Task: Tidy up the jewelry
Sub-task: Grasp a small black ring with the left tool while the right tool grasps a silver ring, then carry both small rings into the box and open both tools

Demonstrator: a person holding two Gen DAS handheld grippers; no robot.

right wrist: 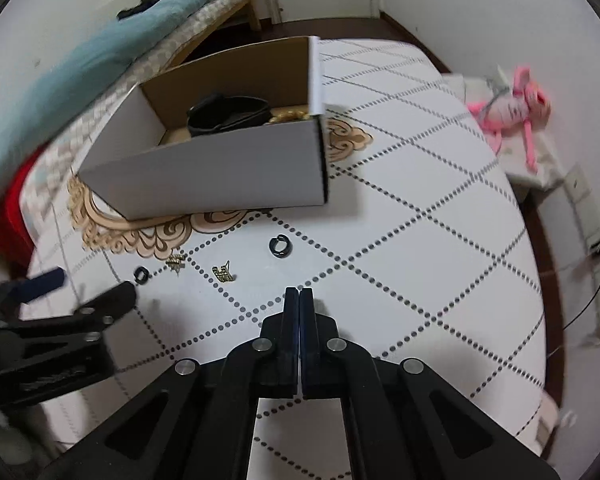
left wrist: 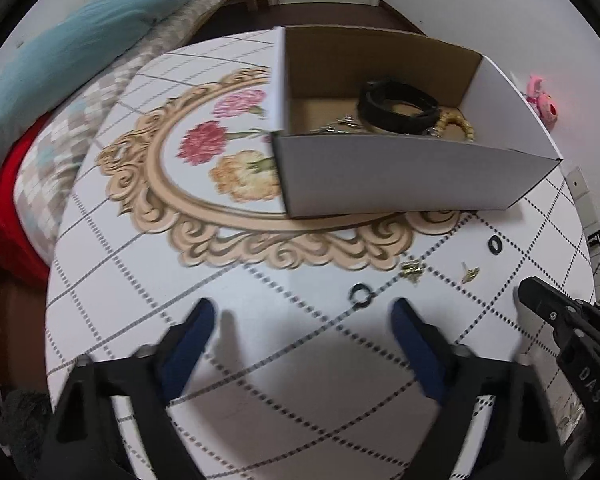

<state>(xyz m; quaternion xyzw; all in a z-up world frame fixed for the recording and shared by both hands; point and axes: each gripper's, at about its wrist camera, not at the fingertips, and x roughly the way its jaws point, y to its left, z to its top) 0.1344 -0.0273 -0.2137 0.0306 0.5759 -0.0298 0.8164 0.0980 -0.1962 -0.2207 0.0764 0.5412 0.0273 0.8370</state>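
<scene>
My left gripper (left wrist: 304, 312) is spread wide, its blue pads (left wrist: 196, 332) far apart and nothing between them. It hangs over the table (left wrist: 140, 300). Just ahead of its right finger lies a small black ring (left wrist: 361, 294), touching neither pad. Further ahead and to the right sit a gold earring (left wrist: 411, 270), a second gold piece (left wrist: 470, 274), and past them another black ring (left wrist: 496, 245).

My right gripper (right wrist: 299, 294) is closed, its fingers pressed flat together, and I see nothing pinched in them. Ahead of it and slightly left lies the larger black ring (right wrist: 280, 246). More to the left are the gold piece (right wrist: 223, 273), the gold earring (right wrist: 176, 261) and the small black ring (right wrist: 141, 275), in a loose row running off toward my left gripper (right wrist: 84, 292), which shows at the left edge of this view.

Beyond all these loose pieces stands the box (left wrist: 400, 176), open at the top, resting on the table's floral medallion. Inside it I can see a black band (left wrist: 398, 106) and, beside that, a gold bracelet (left wrist: 458, 122) and some small silver bits (left wrist: 342, 124) too blurred to name.

Far right, off the table, lies a pink toy (right wrist: 516, 106).
</scene>
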